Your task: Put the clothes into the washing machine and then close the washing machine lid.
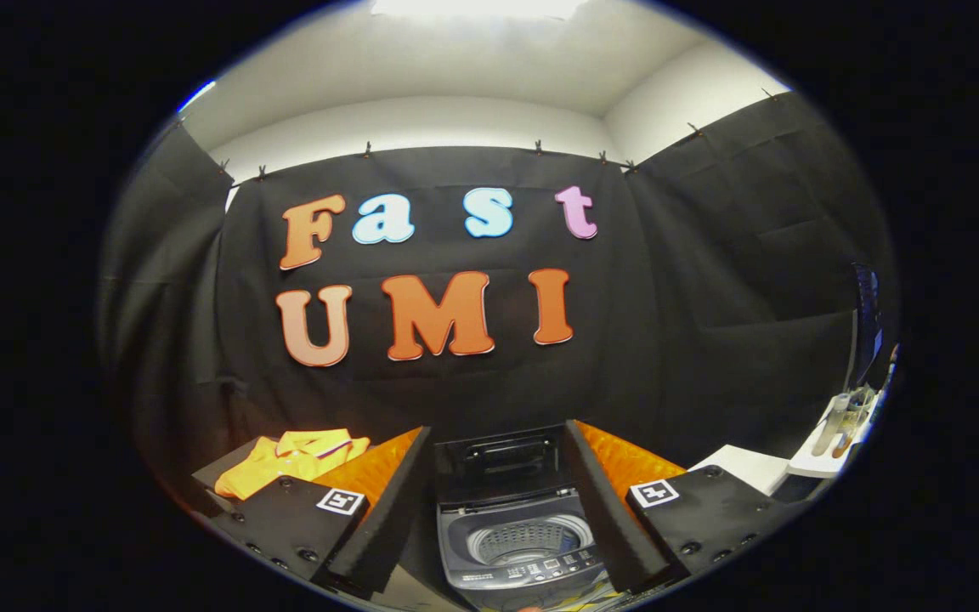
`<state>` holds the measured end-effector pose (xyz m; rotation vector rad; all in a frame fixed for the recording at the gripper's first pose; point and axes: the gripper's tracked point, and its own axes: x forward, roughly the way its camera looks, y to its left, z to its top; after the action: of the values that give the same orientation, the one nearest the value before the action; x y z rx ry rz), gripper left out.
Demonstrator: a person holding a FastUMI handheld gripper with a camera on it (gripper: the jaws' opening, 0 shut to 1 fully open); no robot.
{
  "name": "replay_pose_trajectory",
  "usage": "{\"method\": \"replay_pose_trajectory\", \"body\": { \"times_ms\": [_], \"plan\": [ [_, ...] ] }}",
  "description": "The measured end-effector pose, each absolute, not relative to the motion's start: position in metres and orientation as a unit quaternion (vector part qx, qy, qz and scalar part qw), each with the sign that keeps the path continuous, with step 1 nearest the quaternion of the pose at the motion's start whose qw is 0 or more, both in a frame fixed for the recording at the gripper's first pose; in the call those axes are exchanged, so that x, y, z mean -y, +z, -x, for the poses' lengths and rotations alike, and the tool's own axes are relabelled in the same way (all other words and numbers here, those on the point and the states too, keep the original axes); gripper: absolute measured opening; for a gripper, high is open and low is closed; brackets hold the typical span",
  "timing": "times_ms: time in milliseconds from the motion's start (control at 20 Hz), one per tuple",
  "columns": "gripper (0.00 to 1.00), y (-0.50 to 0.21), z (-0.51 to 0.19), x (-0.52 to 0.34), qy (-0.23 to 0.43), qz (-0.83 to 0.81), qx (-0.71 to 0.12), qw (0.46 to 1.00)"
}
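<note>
Clothes [290, 460], a folded yellow heap, lie far left on what seems a dark counter [216, 466]; hand-held gripper [498, 510] hangs spread and empty, framing the washing machine [517, 544], lid [502, 463] raised for loading.

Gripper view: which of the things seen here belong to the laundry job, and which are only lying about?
For the job:
- yellow shirt, beyond the left finger
- washing machine, lid up, between the fingers
- gripper, open, holding nothing

Lying about:
- white shelf with small bottles
- white surface beside it
</note>
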<state>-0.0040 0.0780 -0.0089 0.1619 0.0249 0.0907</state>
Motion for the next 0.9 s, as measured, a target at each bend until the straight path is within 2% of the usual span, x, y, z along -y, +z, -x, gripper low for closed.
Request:
{"method": "replay_pose_trajectory", "body": {
  "times_ms": [350,550,900],
  "plan": [
    [0.98,0.015,-0.025,-0.146,0.108,-0.051,-0.029,0.992],
    [0.99,0.026,-0.052,-0.217,0.18,-0.053,-0.063,0.98],
    [0.99,-0.001,-0.106,-0.348,0.275,-0.046,-0.198,0.94]
  ]
}}
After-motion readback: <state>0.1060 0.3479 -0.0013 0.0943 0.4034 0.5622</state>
